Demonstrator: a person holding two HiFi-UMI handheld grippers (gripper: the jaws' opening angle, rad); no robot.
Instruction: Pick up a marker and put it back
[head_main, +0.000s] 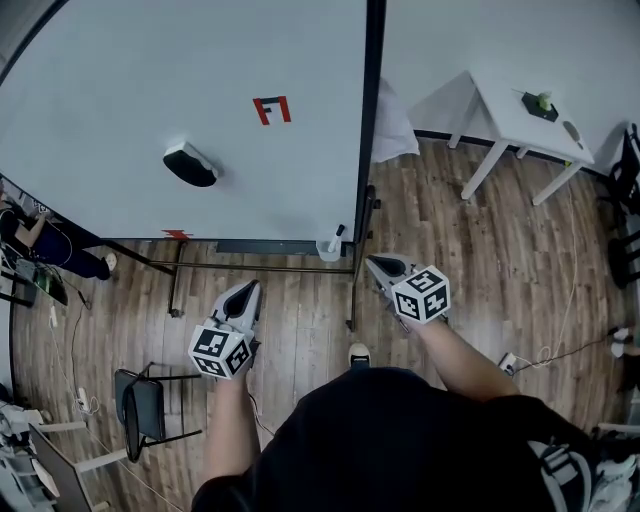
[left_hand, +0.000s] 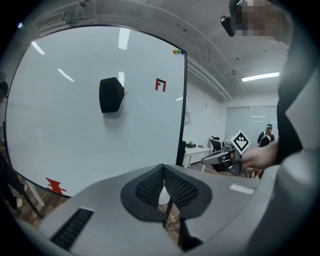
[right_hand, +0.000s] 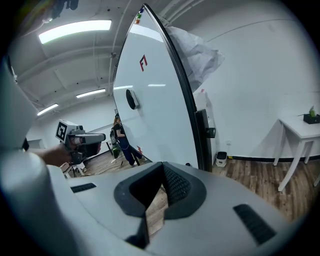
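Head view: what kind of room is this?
Probably an office or lab workroom. A large whiteboard on a stand carries an eraser, a plain white table stands by the wall, and the floor is wood-look plank.

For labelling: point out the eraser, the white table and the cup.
eraser (head_main: 190, 166), head view, black body's middle
white table (head_main: 505, 115), head view, bare top
cup (head_main: 328, 248), head view, white side
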